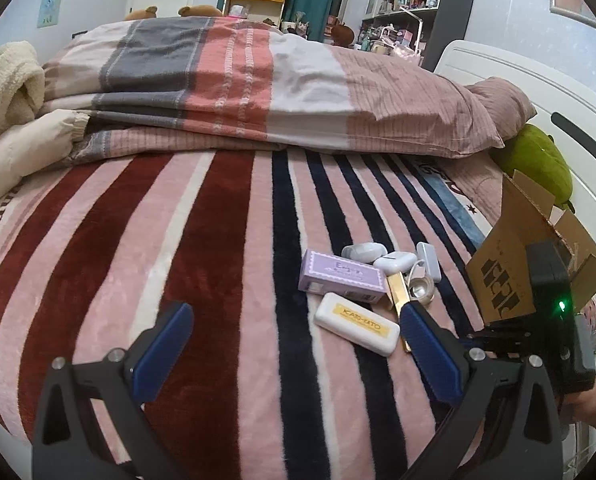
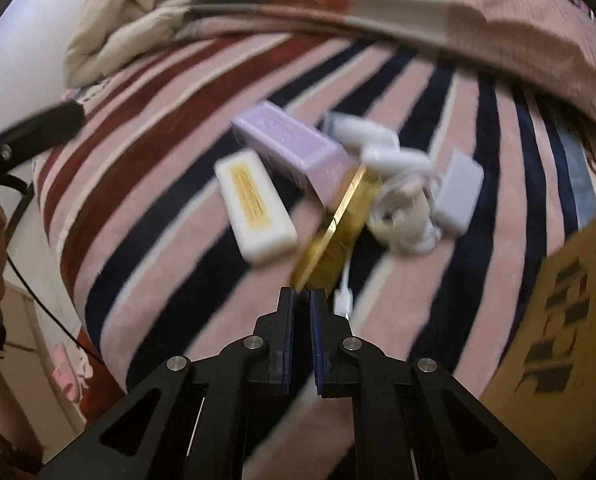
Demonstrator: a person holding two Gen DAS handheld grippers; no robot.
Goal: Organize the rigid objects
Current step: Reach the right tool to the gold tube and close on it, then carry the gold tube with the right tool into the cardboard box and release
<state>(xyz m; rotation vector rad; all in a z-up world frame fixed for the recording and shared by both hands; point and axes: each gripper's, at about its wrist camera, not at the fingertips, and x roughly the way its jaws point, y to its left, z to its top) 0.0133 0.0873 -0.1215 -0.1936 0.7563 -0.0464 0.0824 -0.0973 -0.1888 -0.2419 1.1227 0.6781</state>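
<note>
A small pile lies on the striped blanket: a lilac box (image 1: pixel 341 276) (image 2: pixel 294 148), a white case with a yellow label (image 1: pixel 357 323) (image 2: pixel 254 204), a flat gold box (image 1: pixel 397 288) (image 2: pixel 337 224), white earbud cases (image 1: pixel 393 261) (image 2: pixel 393 158), a grey-white adapter (image 1: pixel 429 261) (image 2: pixel 457 188) and a coiled white cable (image 2: pixel 405 216). My left gripper (image 1: pixel 294 344) is open and empty, just short of the white case. My right gripper (image 2: pixel 302 300) is shut on the near end of the gold box; that view is blurred.
An open cardboard box (image 1: pixel 537 248) (image 2: pixel 569 300) stands at the right of the pile. A folded quilt (image 1: pixel 258 80) lies across the bed behind. A green plush toy (image 1: pixel 537 160) and the white headboard (image 1: pixel 537 92) are at the far right. The bed edge drops off at the left in the right wrist view.
</note>
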